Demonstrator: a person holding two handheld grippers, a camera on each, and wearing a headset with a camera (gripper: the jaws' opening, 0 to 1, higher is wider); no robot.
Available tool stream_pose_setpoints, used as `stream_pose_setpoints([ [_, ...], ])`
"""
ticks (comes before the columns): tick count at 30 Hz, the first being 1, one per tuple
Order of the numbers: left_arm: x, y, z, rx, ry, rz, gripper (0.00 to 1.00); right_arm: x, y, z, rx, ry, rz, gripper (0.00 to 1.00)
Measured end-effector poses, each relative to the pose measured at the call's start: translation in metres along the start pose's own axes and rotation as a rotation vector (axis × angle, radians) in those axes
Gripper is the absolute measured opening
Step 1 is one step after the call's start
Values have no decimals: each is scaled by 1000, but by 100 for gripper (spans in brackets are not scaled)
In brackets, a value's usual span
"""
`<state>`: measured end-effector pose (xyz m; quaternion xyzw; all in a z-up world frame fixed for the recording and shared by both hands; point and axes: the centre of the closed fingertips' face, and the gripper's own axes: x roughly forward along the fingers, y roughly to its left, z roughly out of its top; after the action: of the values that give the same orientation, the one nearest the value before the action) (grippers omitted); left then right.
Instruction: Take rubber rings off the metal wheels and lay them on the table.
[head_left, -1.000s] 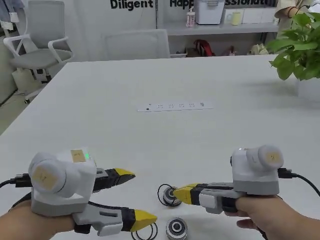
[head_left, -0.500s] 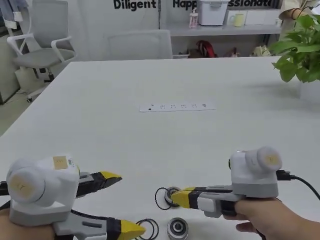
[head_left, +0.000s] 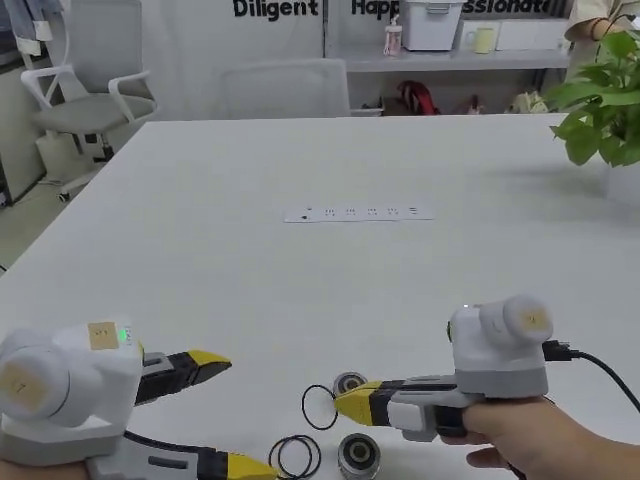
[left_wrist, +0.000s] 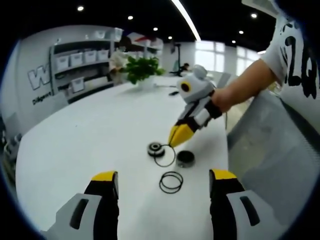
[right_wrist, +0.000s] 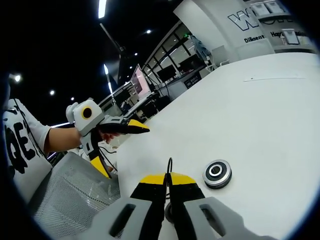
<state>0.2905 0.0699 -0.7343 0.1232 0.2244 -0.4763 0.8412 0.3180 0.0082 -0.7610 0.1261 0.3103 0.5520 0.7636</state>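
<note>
Right gripper (head_left: 345, 402): clenched on a rubber ring (head_left: 304, 406), beside a metal wheel (head_left: 350, 382);
Left gripper (left_wrist: 163, 174): jaws spread, grasping nothing;
Table (head_left: 330, 280): two loose rings (head_left: 295, 456) lying flat

We are wearing a white T-shirt (left_wrist: 280, 45) with black print. Both grippers are showing white-and-grey housings behind black fingers (left_wrist: 107, 200) tipped yellow; on the left gripper (head_left: 235, 413) a green light is glowing behind the fingers, and a black cable is running out behind the fingers of the right gripper (head_left: 350, 403)
</note>
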Motion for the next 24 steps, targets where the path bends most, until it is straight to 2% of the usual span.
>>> stream_pose_setpoints([
  [9, -4, 3, -3, -5, -2, 9, 75, 9, 7, -5, 3, 31, 29, 0],
  [24, -5, -1, -7, 5, 12, 5, 74, 20, 25, -20, 5, 98, 93, 0],
])
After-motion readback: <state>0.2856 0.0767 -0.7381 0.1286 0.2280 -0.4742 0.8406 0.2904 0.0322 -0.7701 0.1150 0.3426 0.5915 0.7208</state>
